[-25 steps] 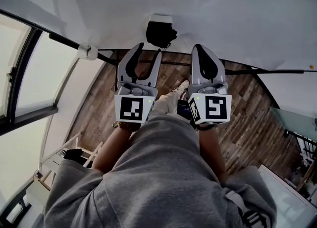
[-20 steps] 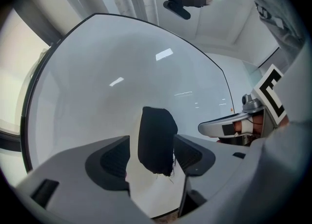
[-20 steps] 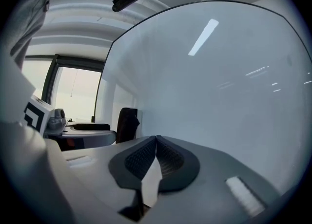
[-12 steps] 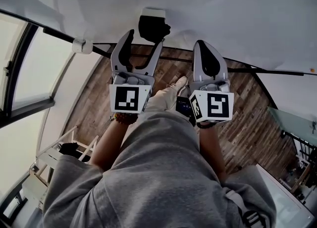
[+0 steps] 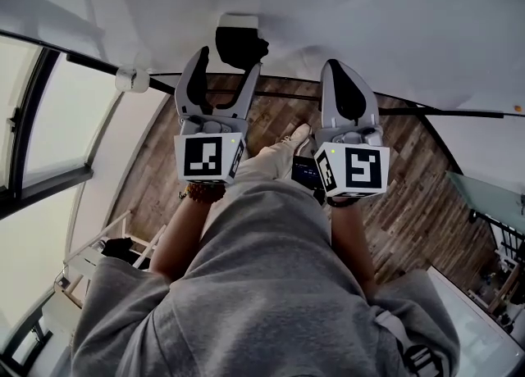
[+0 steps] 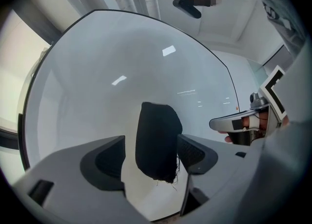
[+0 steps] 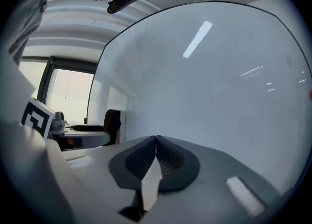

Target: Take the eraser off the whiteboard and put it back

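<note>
Eraser (image 6: 157,140) is the centre of this moment, and the change is at the tongs around it. Nearest to the person, in front of the whiteboard (image 6: 122,72), the left gripper (image 5: 227,64) points level at the board. Its jaws have just been opening and now stand wide. The black eraser is between them, but the pads do not press on it. A strip of white board shows between the left pad and the side of the eraser, while the right pad comes close to the other side.

The right gripper (image 7: 156,142) points at the whiteboard too, to the right of the eraser. Its jaws are together and nothing is between them.

Further on, the eraser sits flat against the whiteboard, upright, with some loose threads at its lower edge. No pad bears it, so I judge that it hangs on the board by itself.

For the task this looks like the putting back: the eraser is on the whiteboard and the grip is off. What remains, I think, is to draw the left gripper straight away from the board without catching the eraser on a pad.
</note>
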{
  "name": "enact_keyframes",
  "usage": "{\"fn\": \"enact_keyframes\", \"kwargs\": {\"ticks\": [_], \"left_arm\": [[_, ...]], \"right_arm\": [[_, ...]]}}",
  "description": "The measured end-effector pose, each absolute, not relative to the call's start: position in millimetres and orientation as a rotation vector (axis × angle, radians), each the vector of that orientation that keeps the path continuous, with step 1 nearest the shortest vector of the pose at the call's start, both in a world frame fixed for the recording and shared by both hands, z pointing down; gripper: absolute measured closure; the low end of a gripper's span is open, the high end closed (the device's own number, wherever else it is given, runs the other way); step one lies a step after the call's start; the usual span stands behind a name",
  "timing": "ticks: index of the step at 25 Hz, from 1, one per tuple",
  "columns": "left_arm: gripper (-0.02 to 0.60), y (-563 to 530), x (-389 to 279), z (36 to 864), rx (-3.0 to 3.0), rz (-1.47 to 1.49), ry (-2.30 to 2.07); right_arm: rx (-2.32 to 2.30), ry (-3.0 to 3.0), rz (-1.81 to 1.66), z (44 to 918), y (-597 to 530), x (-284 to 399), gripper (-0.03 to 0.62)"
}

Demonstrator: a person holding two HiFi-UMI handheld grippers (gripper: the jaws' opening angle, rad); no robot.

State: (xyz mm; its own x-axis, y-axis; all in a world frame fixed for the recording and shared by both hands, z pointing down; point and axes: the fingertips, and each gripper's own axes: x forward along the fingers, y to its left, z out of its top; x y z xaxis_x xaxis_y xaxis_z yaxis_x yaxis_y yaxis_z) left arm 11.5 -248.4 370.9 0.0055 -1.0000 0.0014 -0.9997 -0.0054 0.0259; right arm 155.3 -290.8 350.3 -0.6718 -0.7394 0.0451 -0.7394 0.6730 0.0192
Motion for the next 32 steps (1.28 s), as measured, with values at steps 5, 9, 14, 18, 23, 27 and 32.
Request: {"fn": "enact_keyframes", "kwargs": {"ticks": [5,9,14,18,23,27,32], "left_arm": [[0.258,-256,6,368,2.193,-0.034,-2.225],[0.256,-264,10,368,2.227,-0.003,-2.194],[0.258,-271,11,369,2.236,0.005,-2.183],[0.258,-276,11,369,2.232,-0.003,-2.176],[0.259,-277,10,369,2.211,-0.008,-2.188],[0.303,-277,14,370,2.223,0.025,-2.180],[0.342,-275,15,371,2.237,0.043,-2.168]], "right_arm": [[1.258,-2.819,-0.007,352,-296,157,0.580],[1.283,-2.814,0.006,352,-300,156,0.580],[1.306,-2.813,-0.023,346,-301,156,0.580],[1.330,-2.811,-0.035,344,-297,159,0.580],[1.337,-2.805,-0.029,343,-297,159,0.580],[1.346,-2.803,-0.030,342,-297,160,0.580],[1.368,-2.805,-0.031,340,-295,160,0.580]]}}
